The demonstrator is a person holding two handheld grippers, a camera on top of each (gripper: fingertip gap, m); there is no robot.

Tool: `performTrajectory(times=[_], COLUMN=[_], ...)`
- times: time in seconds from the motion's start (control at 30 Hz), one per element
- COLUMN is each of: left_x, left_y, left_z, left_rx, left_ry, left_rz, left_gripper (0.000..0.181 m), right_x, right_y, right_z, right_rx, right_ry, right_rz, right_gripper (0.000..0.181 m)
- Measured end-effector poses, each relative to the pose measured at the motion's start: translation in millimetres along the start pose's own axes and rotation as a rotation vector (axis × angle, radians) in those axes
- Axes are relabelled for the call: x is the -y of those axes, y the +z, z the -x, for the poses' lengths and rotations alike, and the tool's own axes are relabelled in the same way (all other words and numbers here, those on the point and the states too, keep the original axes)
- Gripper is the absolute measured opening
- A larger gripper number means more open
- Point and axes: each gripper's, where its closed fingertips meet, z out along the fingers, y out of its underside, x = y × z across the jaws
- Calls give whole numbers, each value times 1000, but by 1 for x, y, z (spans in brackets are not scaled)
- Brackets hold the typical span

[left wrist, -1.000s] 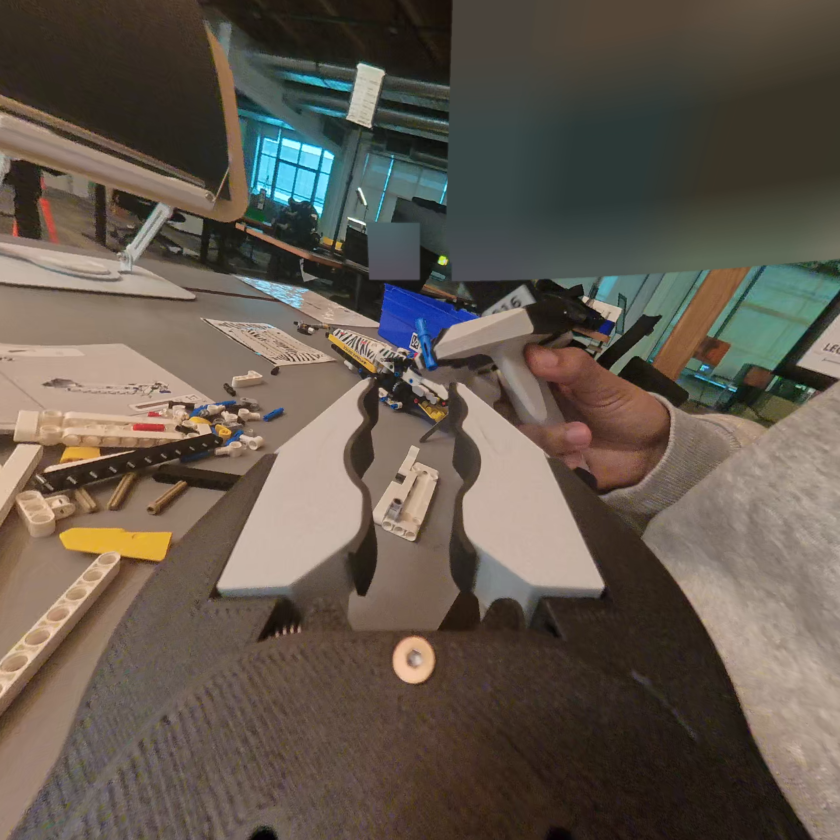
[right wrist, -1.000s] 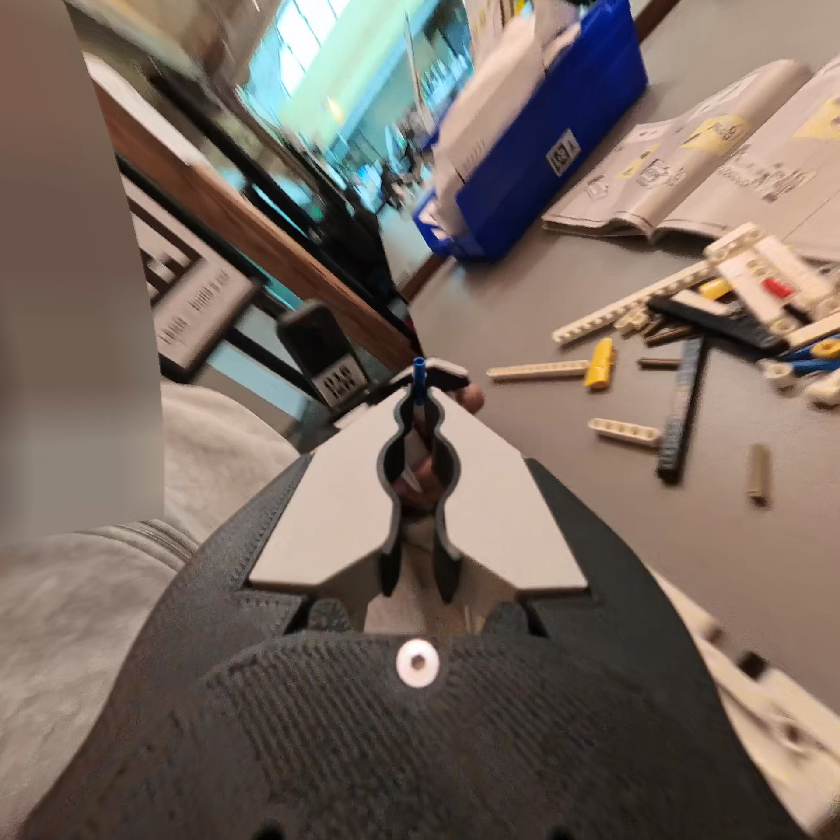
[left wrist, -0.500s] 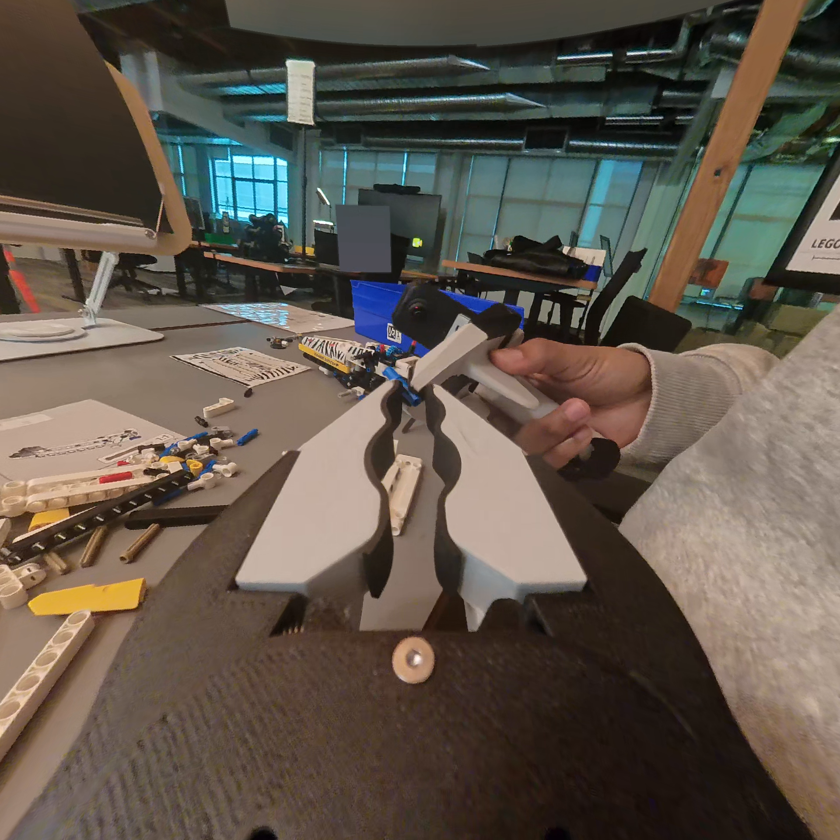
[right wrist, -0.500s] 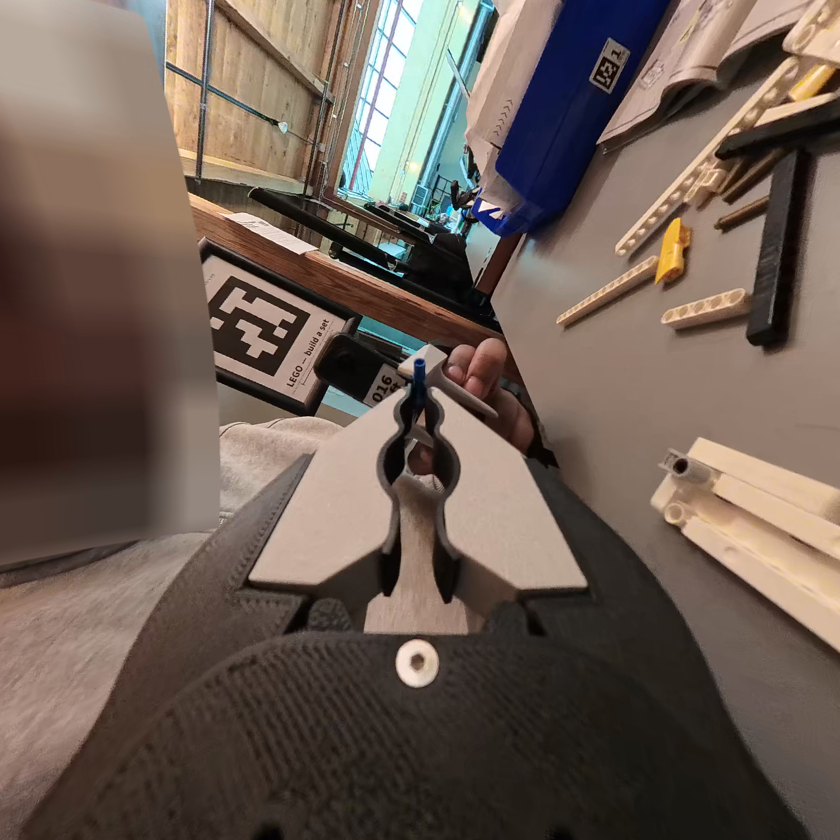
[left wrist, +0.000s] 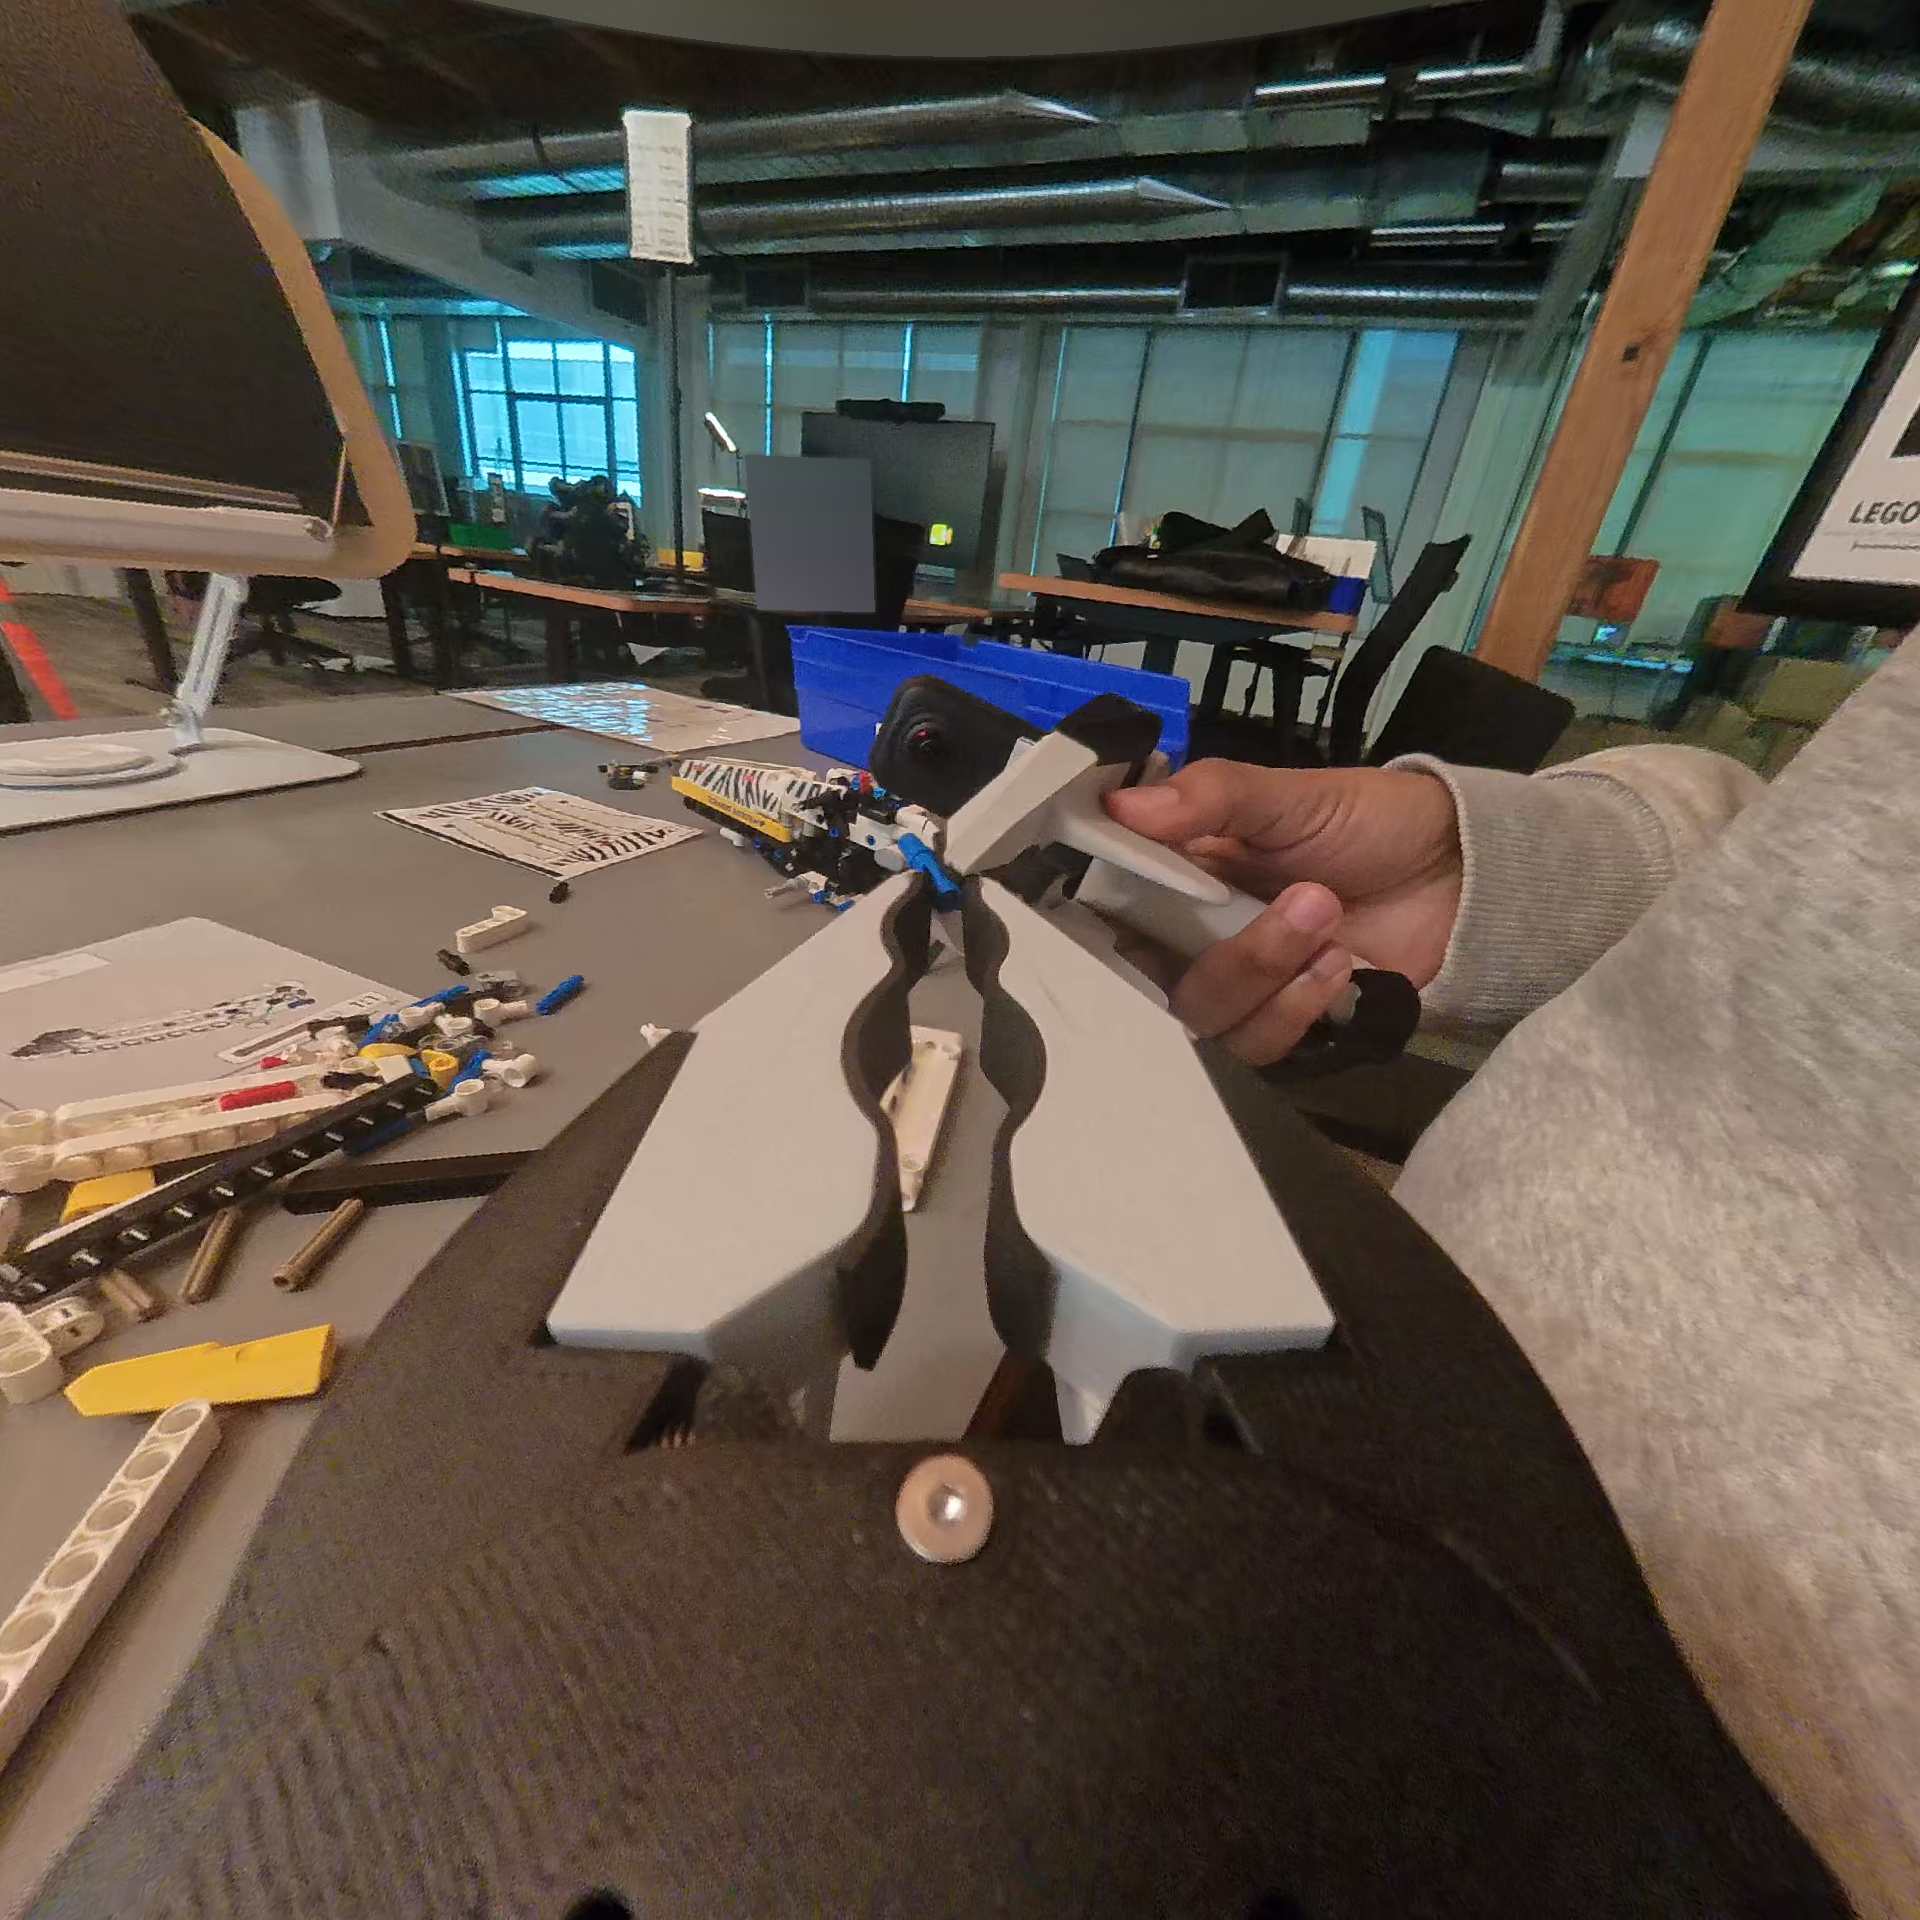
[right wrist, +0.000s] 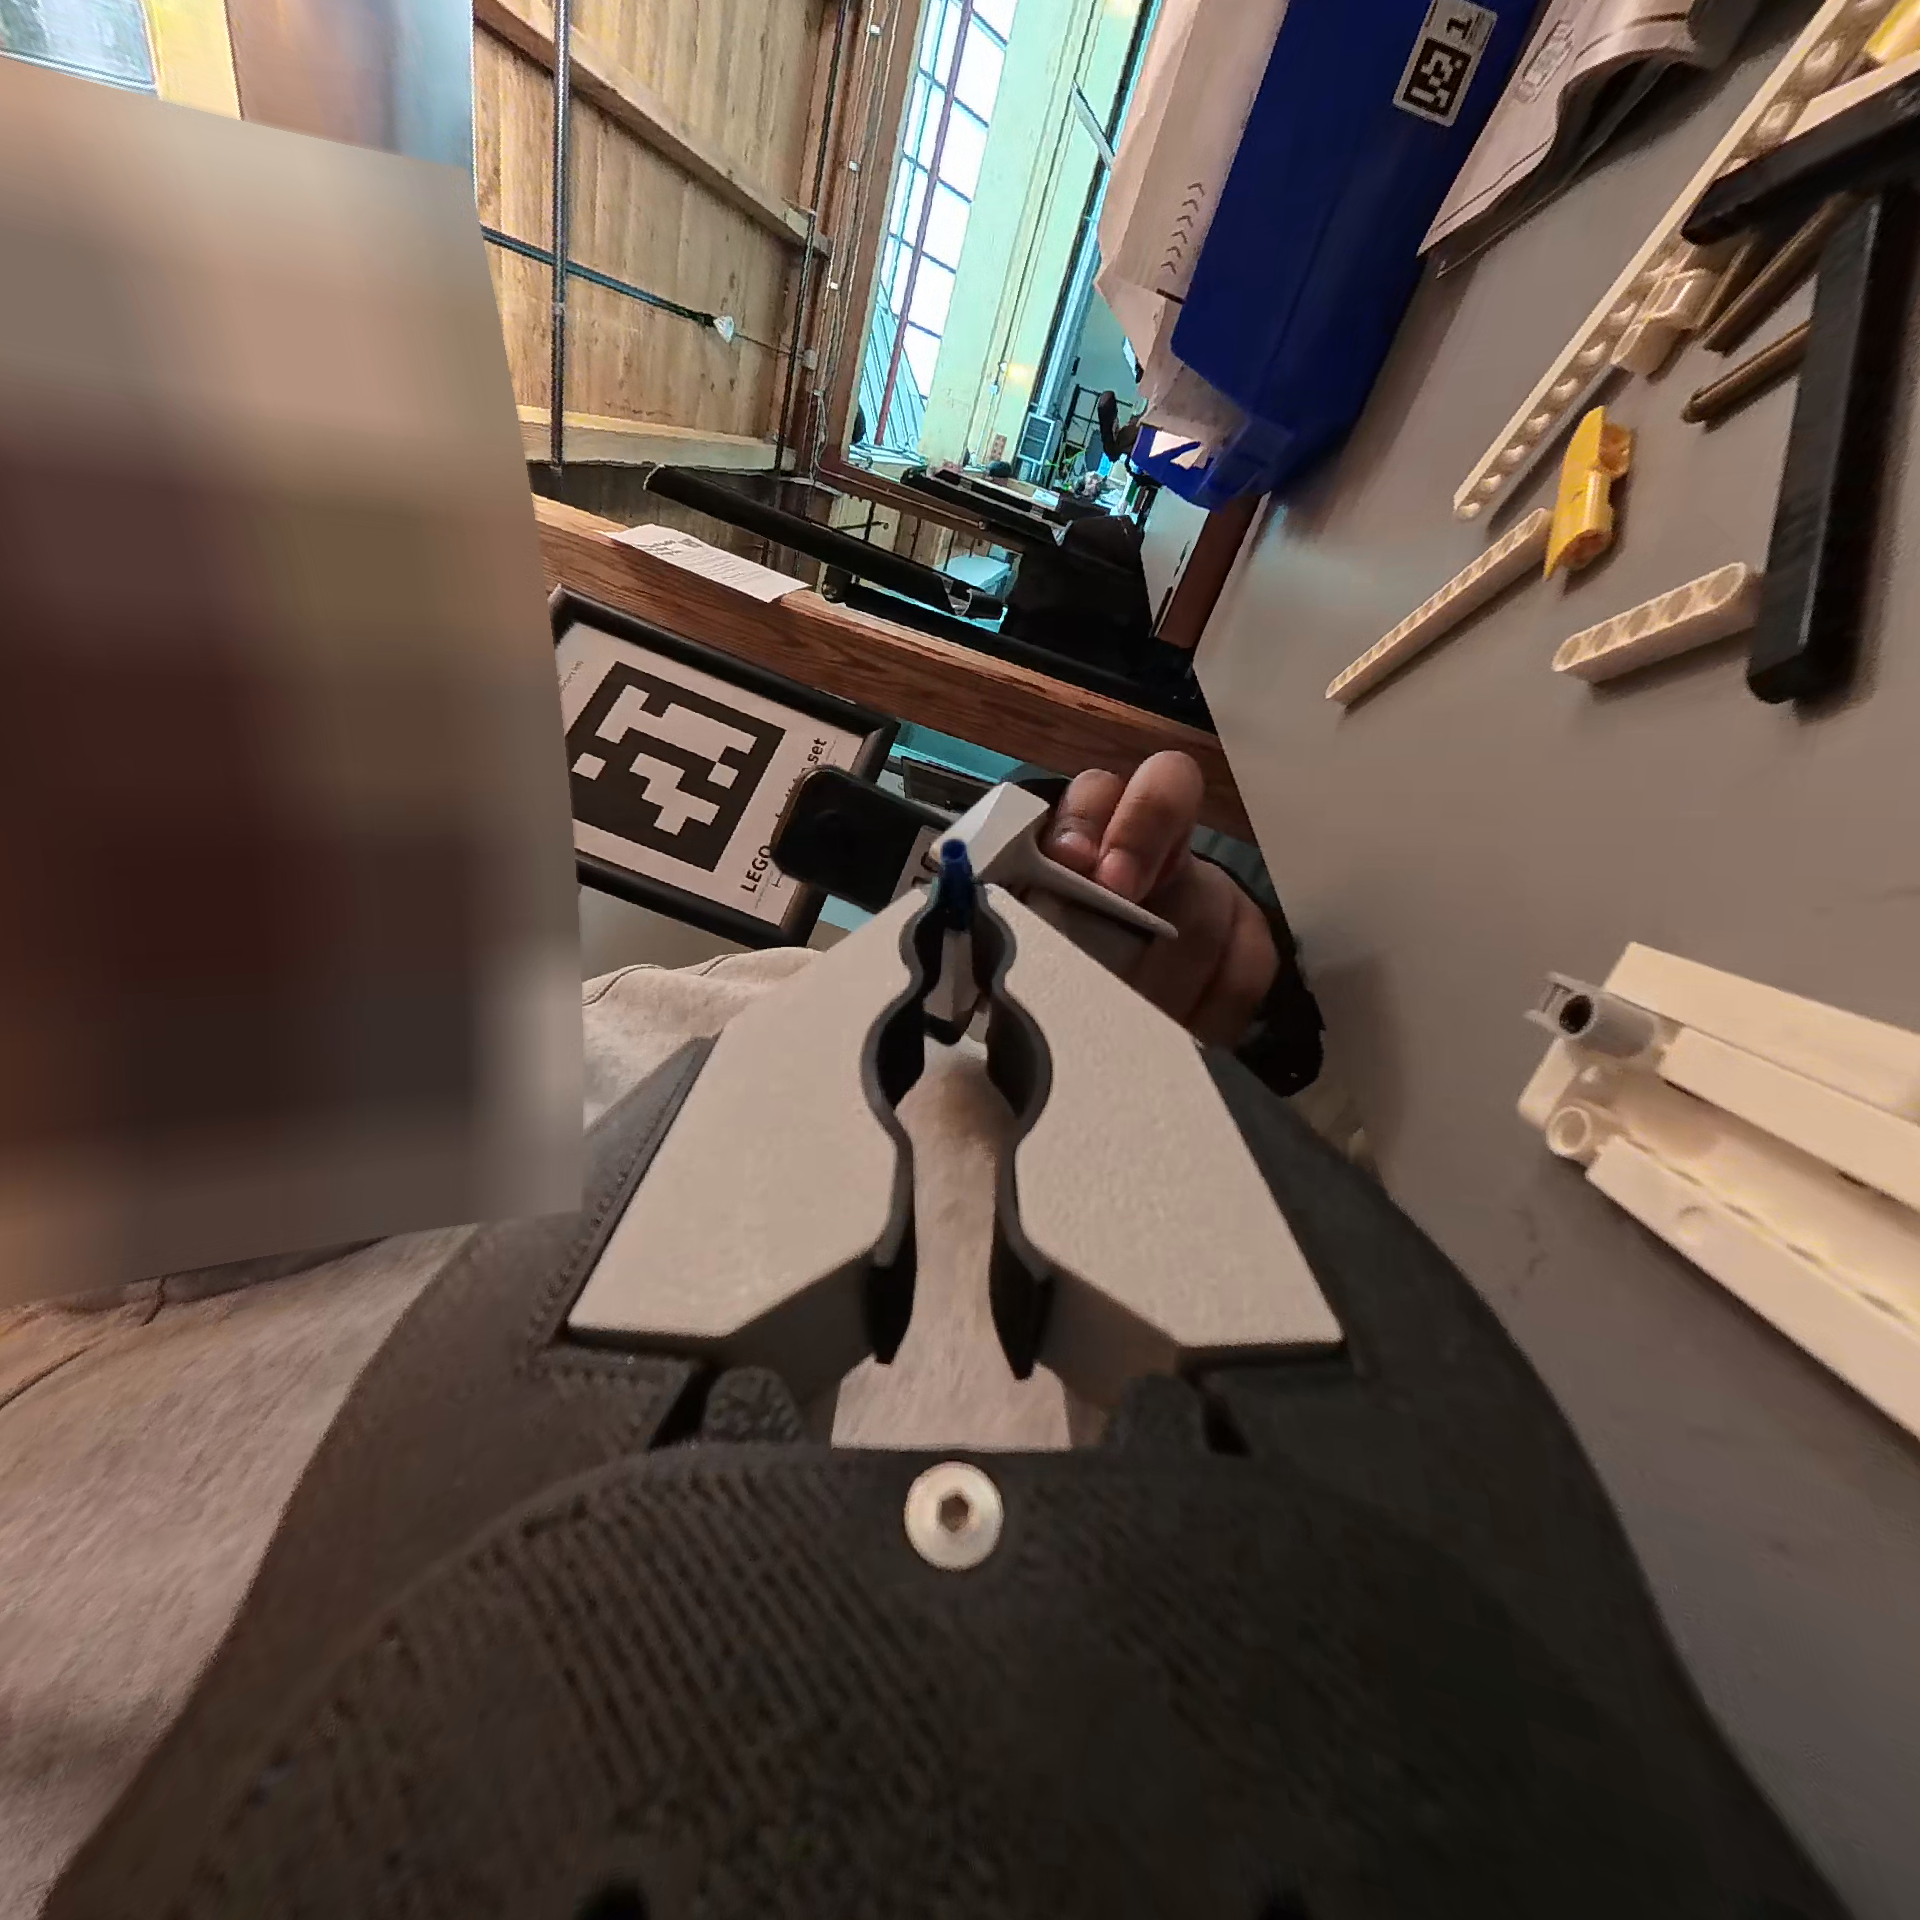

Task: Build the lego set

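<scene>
Grey table (left wrist: pixel 312 894), right claw (right wrist: pixel 954 902) clamped on blue pin (right wrist: pixel 952 883), left claw (left wrist: pixel 940 894) apart beside it.

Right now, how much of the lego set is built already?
Only part. A zebra-striped yellow and black lego model stands partly built at the back of the grey table. In hand: the right gripper pinches a small blue pin, tip to tip with the left gripper. Left: many loose pieces, like the long white beam and the yellow flat piece.
</scene>
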Motion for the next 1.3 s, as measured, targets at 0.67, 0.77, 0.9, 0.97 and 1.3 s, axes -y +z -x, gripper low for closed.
performTrajectory(times=[0.67,0.77,0.9,0.97,1.3], left_x=[19,20,19,20,22], left_y=[-8,-9,-10,-10,-12], left_z=[-11,-13,-21,-26,-24], left_rx=[-331,-376,-452,-480,-521], left_ry=[-543,-595,-652,-664,-726], left_rz=[-101,-102,-80,-73,-90], left_gripper=[2,2,1,1,1], right_x=[6,4,-14,-18,-21], right_y=[-19,-18,-11,-9,-4], right_z=[20,27,29,29,33], right_rx=[-424,-461,-389,-376,-326], right_ry=[-975,-1215,-1320,-1359,-1415], right_rz=[186,239,365,404,420], right_gripper=[46,37,26,22,4])
